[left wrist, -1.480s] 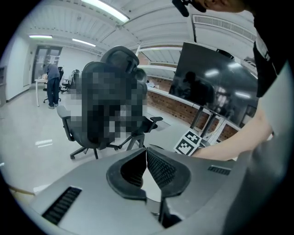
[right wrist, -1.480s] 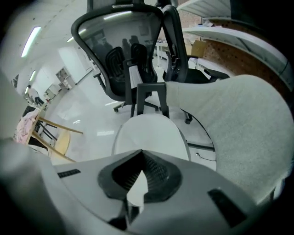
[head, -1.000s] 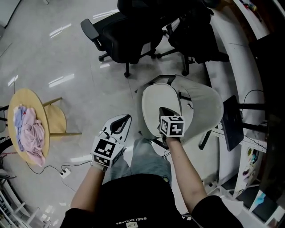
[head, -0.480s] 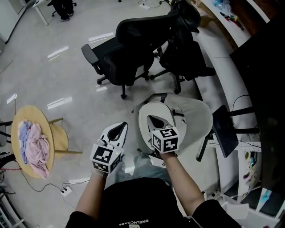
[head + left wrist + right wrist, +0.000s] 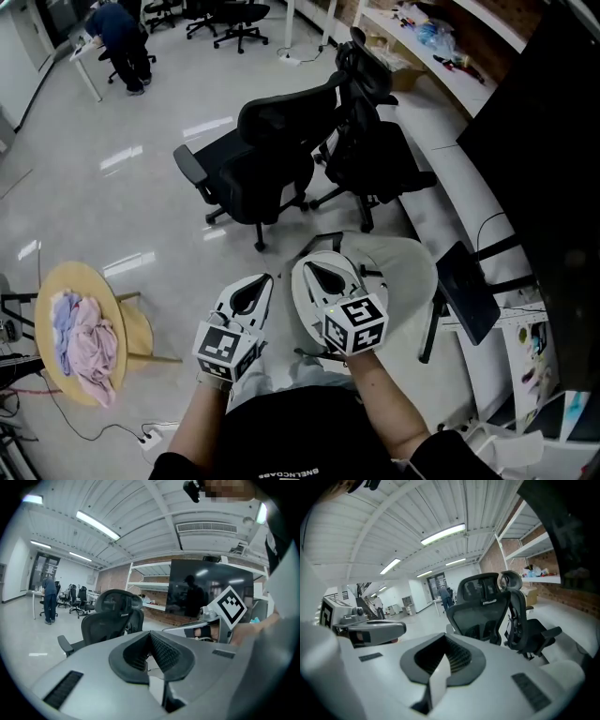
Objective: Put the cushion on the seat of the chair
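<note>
Cushion (image 5: 300, 305): pale, round, lying on the seat of a light grey shell chair (image 5: 411, 272) just ahead of the person's knees. Much of it is covered in the head view by the right gripper (image 5: 323, 274), held above it.

Right gripper: in its own view the jaws (image 5: 444, 639) meet at the tips. A pale sliver shows in the slot behind them, but nothing sits between the tips. It points out level across the room, at two black office chairs (image 5: 485, 606).

Left gripper (image 5: 255, 291): beside the right one and over bare floor. Its jaws (image 5: 150, 634) are together, with nothing between them. The right gripper's marker cube (image 5: 229, 604) shows at the edge of its view.

Surroundings, head view:
- Two black office chairs (image 5: 258, 164) stand close together beyond the grey chair, well apart from the cushion.
- A round wooden table (image 5: 47, 281) stands far left, with pink and blue cloths (image 5: 89, 342) heaped on it.
- A dark flat panel (image 5: 466, 292) stands just right of the grey chair, beside a long white counter (image 5: 450, 178).
- A person (image 5: 117, 37) bends over a desk at the far end of the room.
</note>
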Demonstrator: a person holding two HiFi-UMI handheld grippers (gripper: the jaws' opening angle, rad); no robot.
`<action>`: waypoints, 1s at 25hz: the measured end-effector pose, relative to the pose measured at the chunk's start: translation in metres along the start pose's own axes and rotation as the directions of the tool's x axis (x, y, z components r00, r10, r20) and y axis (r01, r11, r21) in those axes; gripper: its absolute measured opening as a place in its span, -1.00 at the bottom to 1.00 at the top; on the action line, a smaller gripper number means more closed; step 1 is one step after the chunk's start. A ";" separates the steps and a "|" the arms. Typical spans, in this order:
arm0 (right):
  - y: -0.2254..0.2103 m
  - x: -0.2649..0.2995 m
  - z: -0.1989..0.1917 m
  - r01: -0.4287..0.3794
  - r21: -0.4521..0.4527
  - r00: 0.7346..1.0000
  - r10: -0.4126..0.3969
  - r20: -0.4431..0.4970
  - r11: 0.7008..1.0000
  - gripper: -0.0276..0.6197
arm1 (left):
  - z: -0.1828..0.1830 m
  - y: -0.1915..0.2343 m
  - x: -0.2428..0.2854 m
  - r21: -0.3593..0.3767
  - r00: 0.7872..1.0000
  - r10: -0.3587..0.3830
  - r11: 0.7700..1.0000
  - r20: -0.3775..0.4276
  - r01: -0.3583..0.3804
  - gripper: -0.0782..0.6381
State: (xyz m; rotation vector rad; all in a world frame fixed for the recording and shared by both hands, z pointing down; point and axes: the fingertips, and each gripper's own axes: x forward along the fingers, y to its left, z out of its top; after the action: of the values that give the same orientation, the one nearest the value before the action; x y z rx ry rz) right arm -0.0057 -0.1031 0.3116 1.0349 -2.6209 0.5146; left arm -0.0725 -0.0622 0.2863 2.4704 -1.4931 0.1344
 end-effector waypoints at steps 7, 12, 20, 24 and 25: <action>0.010 -0.020 0.049 -0.037 -0.033 0.990 0.041 0.132 0.999 -0.89 | 0.028 -0.008 0.003 0.007 0.999 -0.026 1.000 0.023 0.026 -0.74; 0.018 -0.032 0.074 -0.061 -0.057 0.977 0.071 0.202 0.997 -0.89 | 0.046 -0.012 0.002 0.029 0.998 -0.042 0.999 0.052 0.040 -0.74; 0.022 -0.044 0.097 -0.055 -0.128 0.959 0.088 0.269 0.990 -0.89 | 0.077 -0.017 0.005 0.092 0.989 -0.061 0.995 0.134 0.049 -0.74; 0.019 -0.044 0.103 -0.054 -0.141 0.953 0.093 0.288 0.989 -0.89 | 0.081 -0.018 0.008 0.103 0.988 -0.064 0.993 0.143 0.050 -0.74; 0.019 -0.045 0.104 -0.055 -0.142 0.951 0.095 0.293 0.988 -0.89 | 0.081 -0.018 0.009 0.101 0.988 -0.062 0.994 0.142 0.048 -0.74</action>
State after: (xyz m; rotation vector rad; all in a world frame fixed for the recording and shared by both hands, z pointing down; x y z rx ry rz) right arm 0.0001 -0.1073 0.1966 1.0446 -2.9210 0.2065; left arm -0.0572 -0.0830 0.2066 2.6479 -1.5061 0.0177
